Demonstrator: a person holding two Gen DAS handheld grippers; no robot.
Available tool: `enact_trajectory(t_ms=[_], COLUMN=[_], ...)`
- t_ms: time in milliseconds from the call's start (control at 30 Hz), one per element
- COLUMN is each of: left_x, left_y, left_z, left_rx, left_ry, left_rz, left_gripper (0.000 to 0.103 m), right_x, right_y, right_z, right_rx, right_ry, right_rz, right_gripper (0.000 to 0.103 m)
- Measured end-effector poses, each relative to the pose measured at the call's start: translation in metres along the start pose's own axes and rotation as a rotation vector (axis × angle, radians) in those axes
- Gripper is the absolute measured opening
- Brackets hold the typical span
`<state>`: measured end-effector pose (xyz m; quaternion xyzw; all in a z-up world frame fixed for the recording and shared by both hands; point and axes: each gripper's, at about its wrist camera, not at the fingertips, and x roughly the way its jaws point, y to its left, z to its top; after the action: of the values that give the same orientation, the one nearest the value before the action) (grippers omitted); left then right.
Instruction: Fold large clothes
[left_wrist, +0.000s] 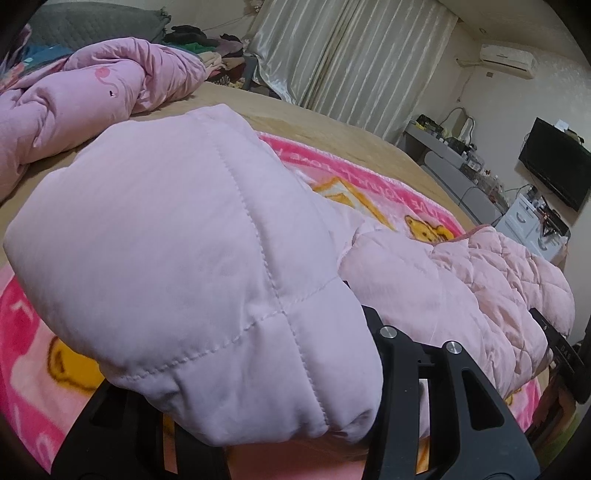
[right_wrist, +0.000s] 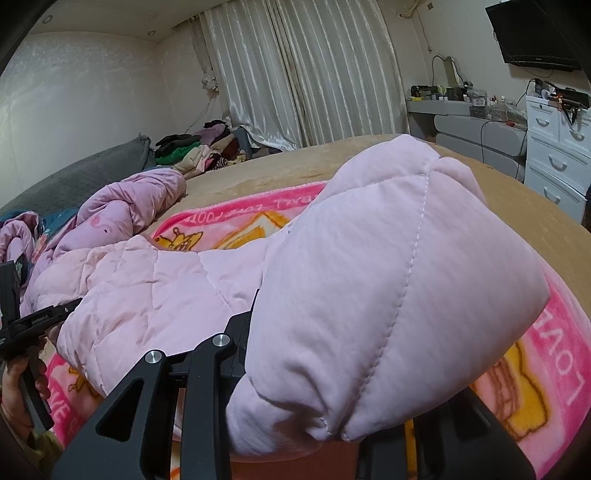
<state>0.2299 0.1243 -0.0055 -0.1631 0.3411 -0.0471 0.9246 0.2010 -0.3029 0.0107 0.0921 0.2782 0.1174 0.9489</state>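
Observation:
A pale pink quilted padded jacket (left_wrist: 177, 229) lies on a pink cartoon blanket (left_wrist: 369, 162) on the bed. My left gripper (left_wrist: 258, 417) is shut on a puffy edge of the jacket, which bulges over the fingers and hides the tips. My right gripper (right_wrist: 332, 417) is shut on another puffy edge of the same jacket (right_wrist: 388, 280), its tips also hidden. The jacket's quilted body (right_wrist: 147, 291) stretches between the two grippers. The right gripper shows at the right edge of the left wrist view (left_wrist: 554, 339), the left gripper at the left edge of the right wrist view (right_wrist: 22, 325).
A crumpled pink duvet (left_wrist: 92, 92) lies at the head of the tan bed (right_wrist: 258, 173). A clothes pile (right_wrist: 199, 147) sits by the curtains. A white drawer unit (right_wrist: 557, 147), grey desk (right_wrist: 469, 125) and wall TV (left_wrist: 554, 162) stand beyond the bed.

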Motion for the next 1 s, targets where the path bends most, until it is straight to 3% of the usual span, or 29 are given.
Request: enact_trajectory(t_ms=[633, 1000], left_x=[-0.011, -0.009], left_y=[0.02, 0.041], left_z=[-0.016, -0.031], left_rx=[0.046, 0.048], left_ry=[0.001, 0.024], left_rz=[-0.002, -0.001], left_gripper=[0.036, 0.036], right_x=[-0.017, -0.016], right_y=[0.003, -0.005], right_z=[-0.028, -0.049], right_rx=[0.006, 0.058], right_ry=[0.012, 0.066], right_rz=[-0.004, -0.012], right_gripper=[0.028, 0.029])
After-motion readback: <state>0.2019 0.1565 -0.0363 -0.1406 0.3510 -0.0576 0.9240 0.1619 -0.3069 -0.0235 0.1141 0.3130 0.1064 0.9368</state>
